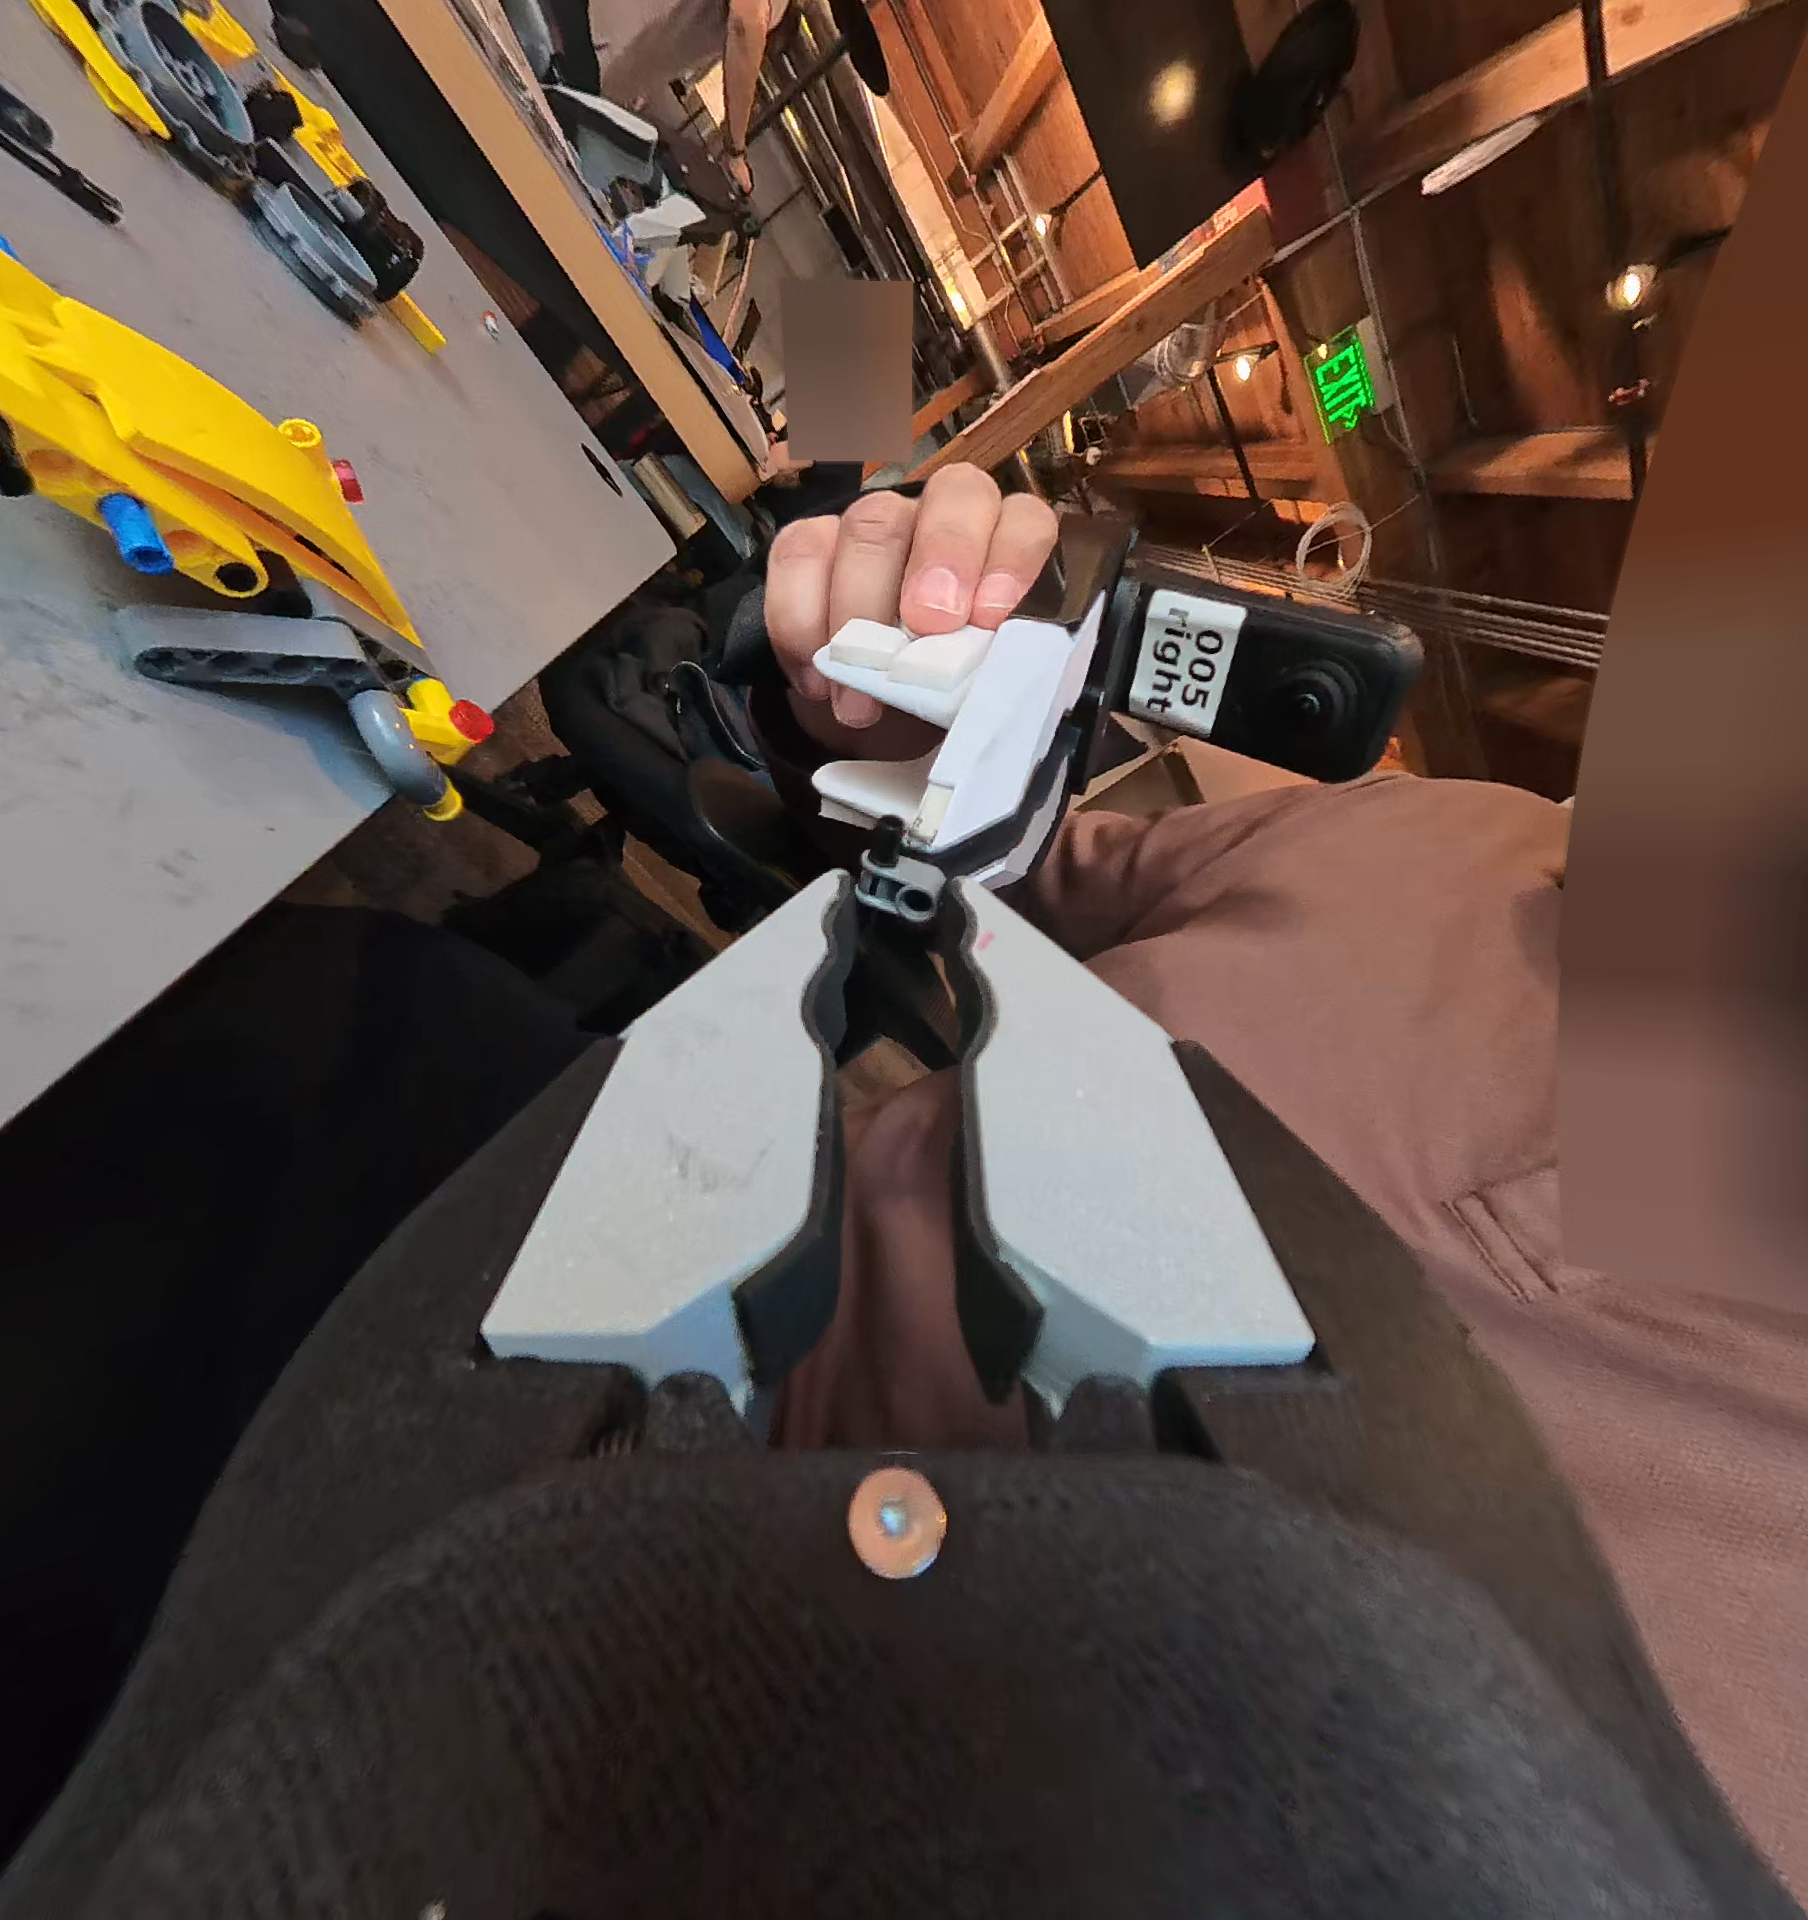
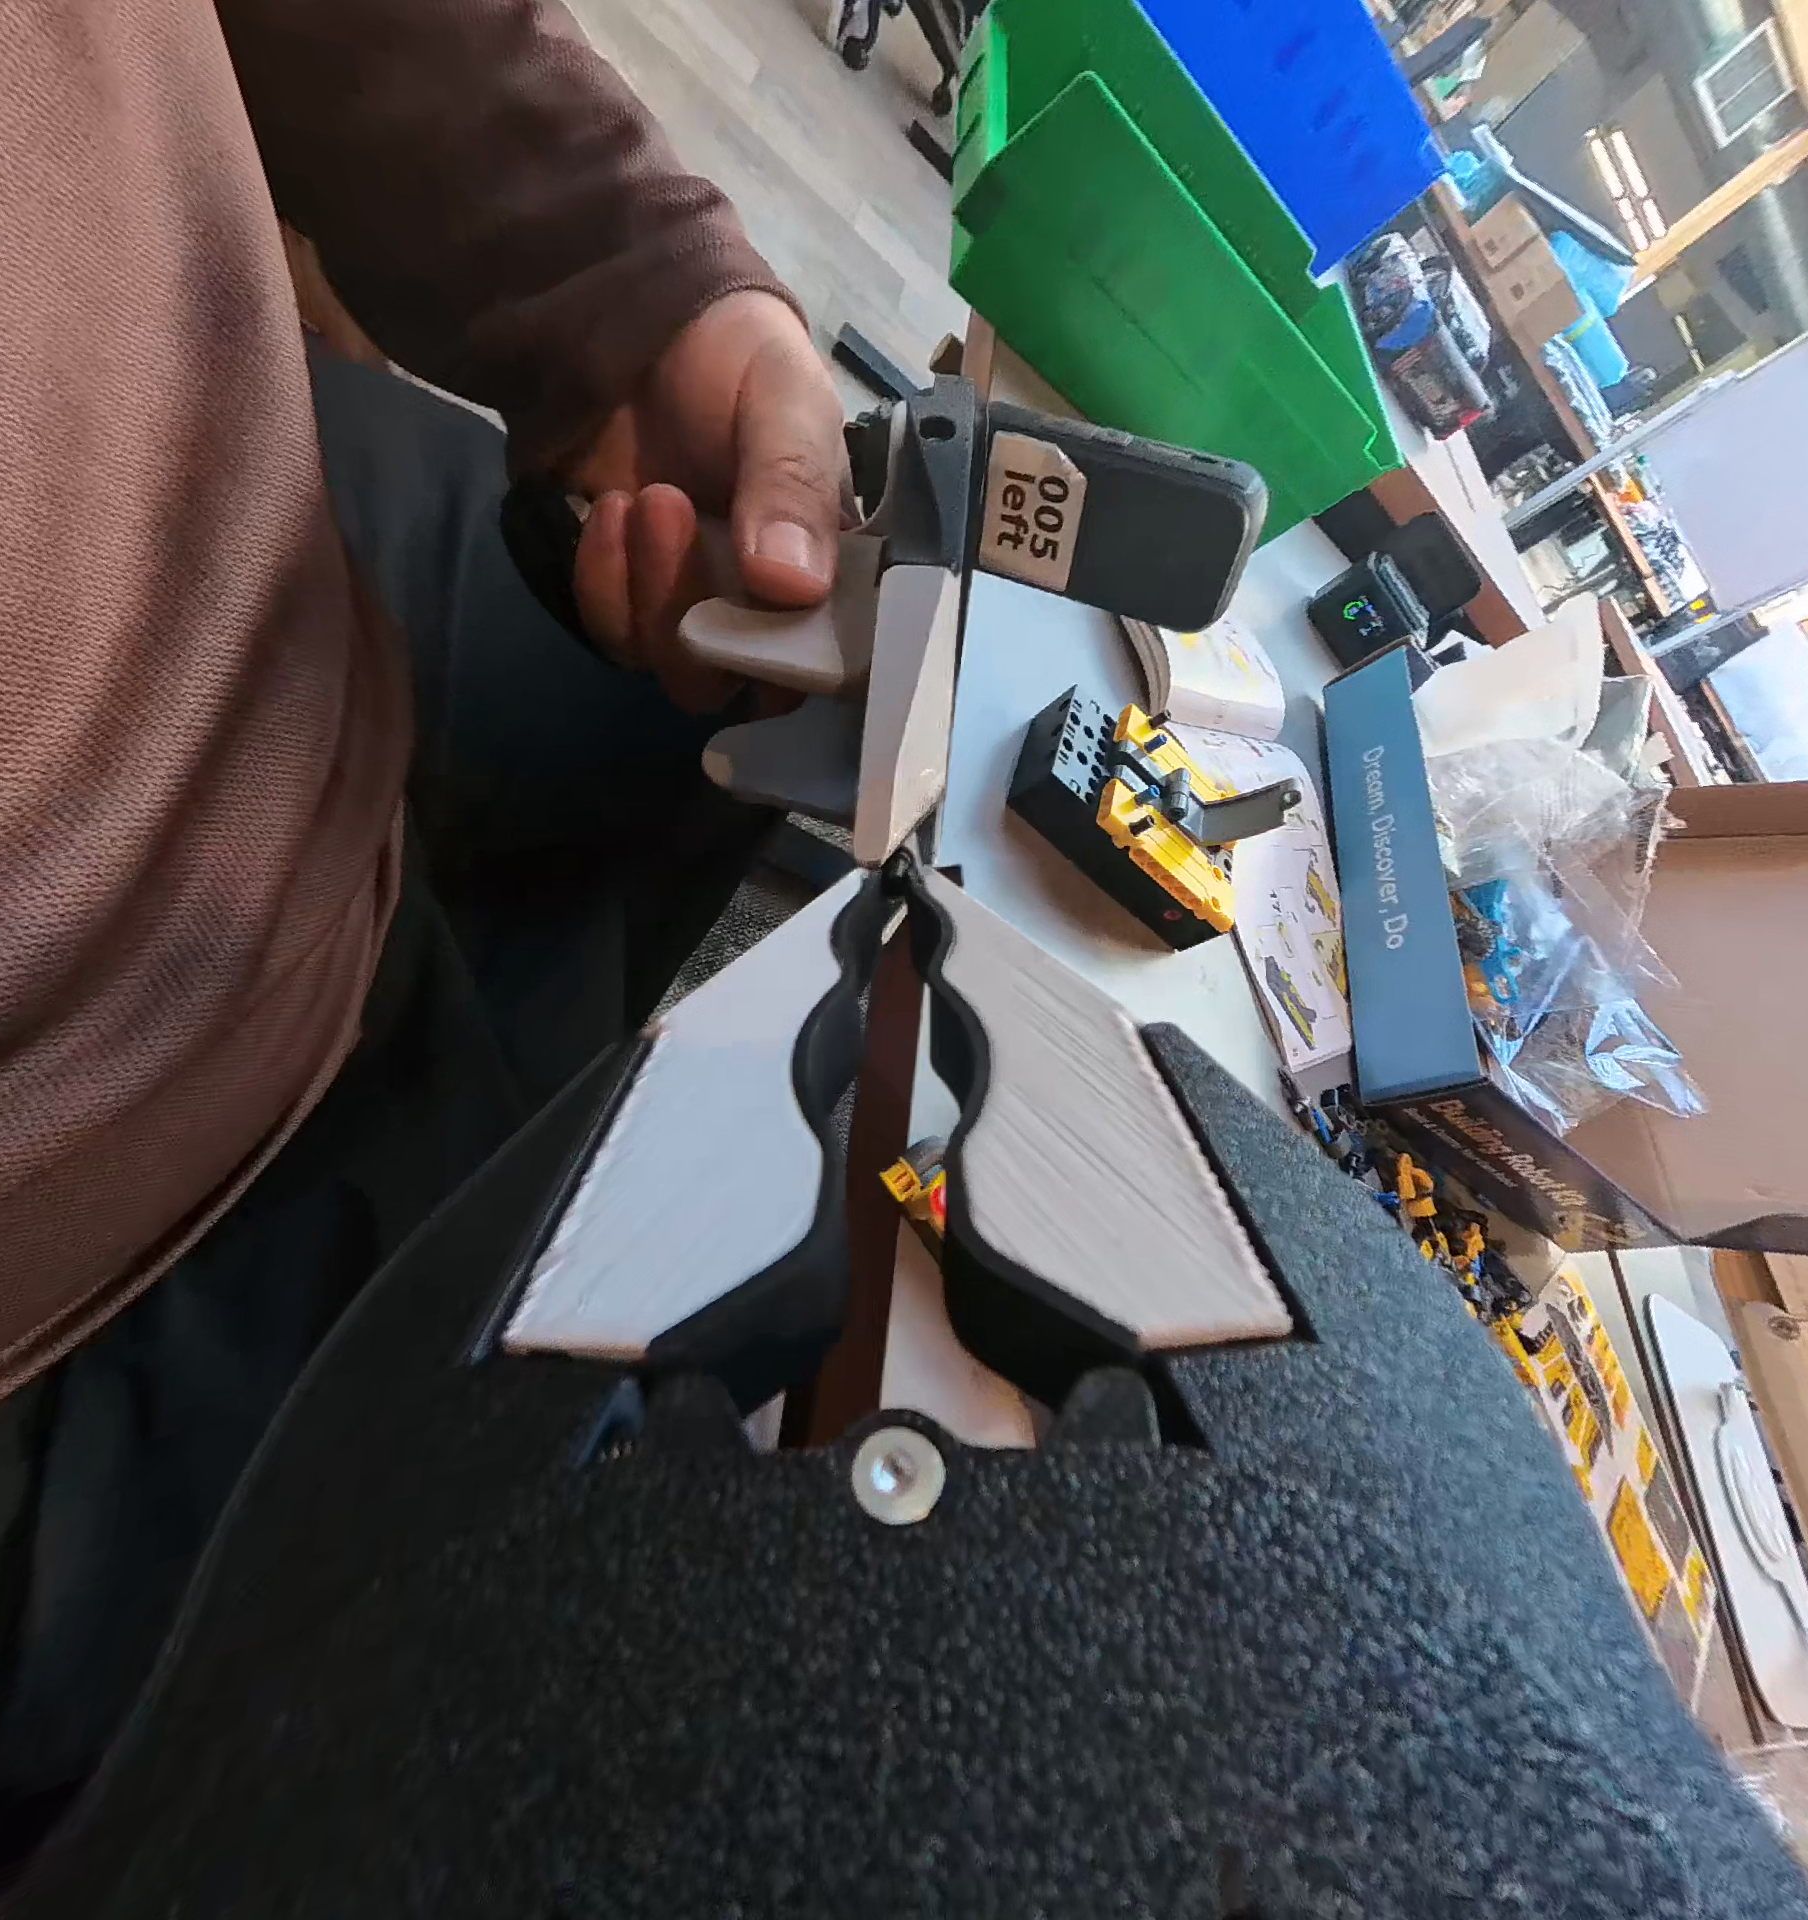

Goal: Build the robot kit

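Grey table (image 1: 256, 831) behind, both tools' tips hiding small grey connector (image 1: 898, 900)

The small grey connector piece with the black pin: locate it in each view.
Left wrist view: grey connector at upper centre, pinched at the left claw tips, right claw touching from above.
Right wrist view: only a dark bit at the meeting tips.
Shared landmark: brown sleeve.

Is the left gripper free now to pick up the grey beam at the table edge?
Probably not: the left gripper is shut on a small grey connector off the table, beside the right gripper. The grey beam itself lies uncovered.
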